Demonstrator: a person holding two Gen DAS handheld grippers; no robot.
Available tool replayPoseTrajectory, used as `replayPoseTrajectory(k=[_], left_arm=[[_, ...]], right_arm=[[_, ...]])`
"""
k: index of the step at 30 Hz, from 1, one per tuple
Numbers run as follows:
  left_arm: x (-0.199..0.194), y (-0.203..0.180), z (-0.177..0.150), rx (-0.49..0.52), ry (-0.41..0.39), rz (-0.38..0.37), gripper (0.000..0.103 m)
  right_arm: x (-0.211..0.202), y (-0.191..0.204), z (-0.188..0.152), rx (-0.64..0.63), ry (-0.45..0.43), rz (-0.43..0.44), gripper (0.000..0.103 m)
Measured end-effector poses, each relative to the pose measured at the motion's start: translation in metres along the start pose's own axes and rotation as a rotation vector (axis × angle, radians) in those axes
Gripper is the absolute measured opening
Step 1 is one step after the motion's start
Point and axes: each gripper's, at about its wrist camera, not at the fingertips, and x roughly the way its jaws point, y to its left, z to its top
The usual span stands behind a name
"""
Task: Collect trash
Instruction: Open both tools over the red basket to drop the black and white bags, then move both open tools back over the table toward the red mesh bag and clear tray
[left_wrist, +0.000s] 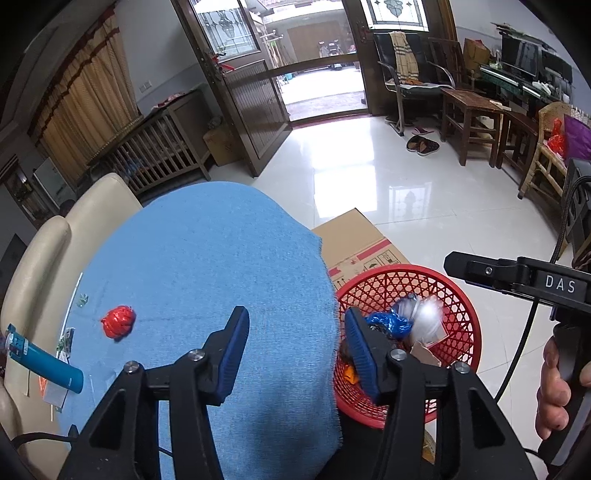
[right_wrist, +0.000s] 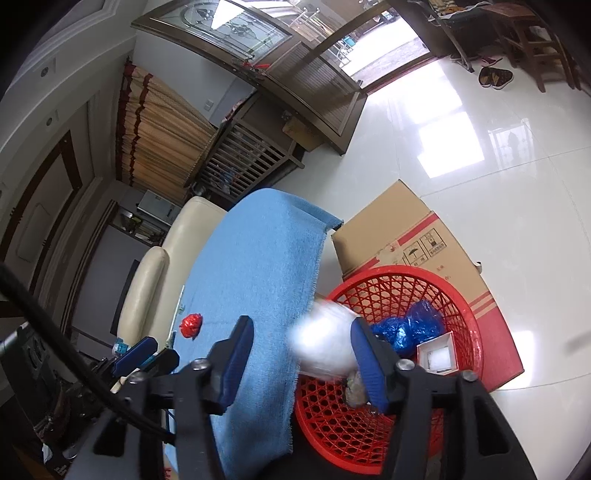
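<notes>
A red mesh basket (left_wrist: 458, 295) (right_wrist: 384, 288) stands on the floor beside the blue-cloth table (left_wrist: 207, 266) (right_wrist: 251, 266). It holds crumpled blue plastic (left_wrist: 384, 323) (right_wrist: 417, 325), a small white box (right_wrist: 437, 354) and other scraps. A blurred white clear-plastic piece (left_wrist: 426, 319) (right_wrist: 325, 345) is in mid-air over the basket's rim, free of both grippers. A red crumpled wrapper (left_wrist: 118, 321) (right_wrist: 191, 325) lies on the cloth. My left gripper (left_wrist: 295, 354) is open above the table edge. My right gripper (right_wrist: 301, 362) is open and empty above the basket; it also shows in the left wrist view (left_wrist: 517, 277).
A blue tube (left_wrist: 44, 360) and paper scraps (left_wrist: 66, 343) lie at the table's left edge. A cardboard box (left_wrist: 362, 243) (right_wrist: 406, 236) lies behind the basket. A cream sofa (left_wrist: 44, 251) is at the left. Glossy white floor stretches to the open door and wooden chairs (left_wrist: 469, 110).
</notes>
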Motion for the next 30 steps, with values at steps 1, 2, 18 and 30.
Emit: replayPoseTrajectory(k=[1, 2, 18, 30], left_arm=[[-0.001, 0.001, 0.000, 0.000, -0.002, 0.003, 0.055], [-0.001, 0.001, -0.001, -0.001, -0.003, 0.007, 0.056], [-0.008, 0.008, -0.009, -0.003, -0.030, 0.092, 0.068], [-0.017, 0.031, -0.022, -0.043, -0.047, 0.133, 0.069]], right_arm=[[0.000, 0.001, 0.000, -0.006, -0.001, -0.002, 0.060], [0.000, 0.002, -0.001, -0.010, -0.001, -0.001, 0.060], [0.005, 0.006, -0.003, -0.014, 0.012, -0.008, 0.060], [0.017, 0.027, -0.010, -0.054, 0.047, -0.022, 0.060]])
